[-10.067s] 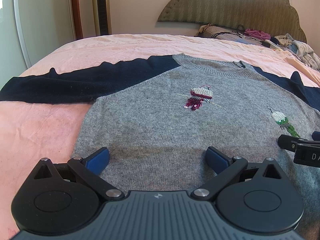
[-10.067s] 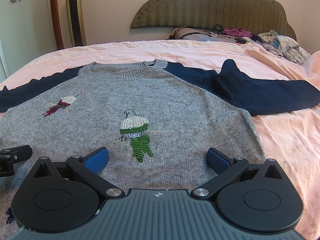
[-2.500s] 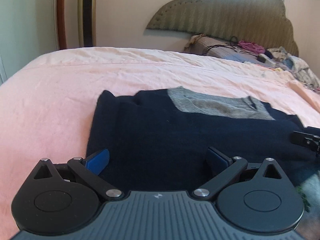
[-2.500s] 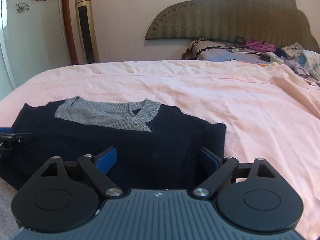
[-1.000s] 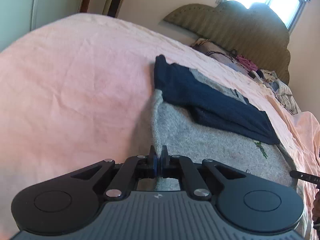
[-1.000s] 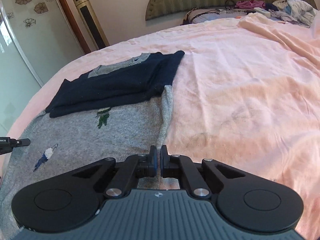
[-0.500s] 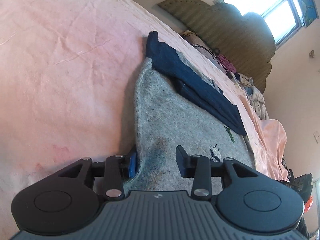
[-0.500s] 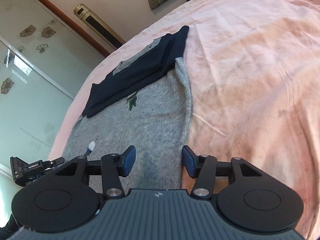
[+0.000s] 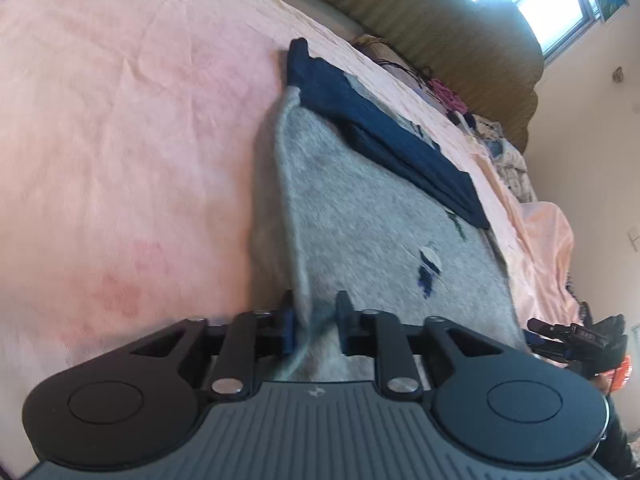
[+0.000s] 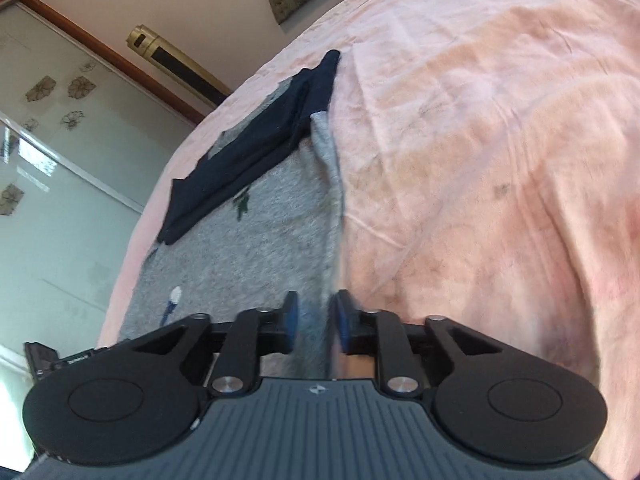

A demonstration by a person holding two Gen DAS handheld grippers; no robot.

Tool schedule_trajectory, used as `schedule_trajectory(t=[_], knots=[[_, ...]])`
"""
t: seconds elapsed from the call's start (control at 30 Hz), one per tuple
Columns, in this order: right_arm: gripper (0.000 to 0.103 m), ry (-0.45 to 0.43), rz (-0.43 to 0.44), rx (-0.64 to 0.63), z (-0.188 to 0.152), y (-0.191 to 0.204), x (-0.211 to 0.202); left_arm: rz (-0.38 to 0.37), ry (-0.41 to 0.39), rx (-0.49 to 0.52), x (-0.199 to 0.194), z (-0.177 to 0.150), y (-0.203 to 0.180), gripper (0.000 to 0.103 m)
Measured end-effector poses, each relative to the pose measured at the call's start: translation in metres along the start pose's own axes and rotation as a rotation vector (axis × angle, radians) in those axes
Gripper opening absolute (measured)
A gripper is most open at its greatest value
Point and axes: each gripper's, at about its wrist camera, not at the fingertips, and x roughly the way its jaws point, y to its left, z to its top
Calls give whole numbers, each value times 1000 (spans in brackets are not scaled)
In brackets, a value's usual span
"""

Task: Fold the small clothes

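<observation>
Left gripper (image 9: 314,326), right gripper (image 10: 314,322): tongs apart, straddling grey sweater (image 9: 360,200) hem corners at lower centre (navy sleeves (image 10: 248,148) already folded in) for lengthwise fold.

I see grey sweater (image 9: 360,208) flat on bed, navy sleeves (image 9: 380,136) folded across its chest.

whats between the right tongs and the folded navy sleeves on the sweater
Only bare grey sweater front with a small green bird motif lies between the right tongs and the navy sleeves, seen in the right wrist view.
</observation>
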Motion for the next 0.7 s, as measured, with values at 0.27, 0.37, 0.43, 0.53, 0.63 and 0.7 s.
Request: schedule_trajectory(t=[0.27, 0.37, 0.43, 0.53, 0.63, 0.7], knots=[[7, 106, 2, -85, -25, 16, -2, 115, -68, 47, -10, -12, -1, 3], [6, 73, -39, -86, -23, 7, -19, 118, -54, 44, -18, -7, 9, 3], [6, 73, -15, -52, -25, -2, -21, 113, -52, 22, -19, -9, 8, 4], [20, 93, 19, -6, -31, -1, -19, 16, 18, -35, -21, -19, 10, 19], [69, 125, 117, -17, -45, 11, -25, -98, -3, -116, -29, -39, 13, 47], [69, 184, 142, -39, -57, 25, -21, -76, -32, -86, -30, -47, 6, 45]])
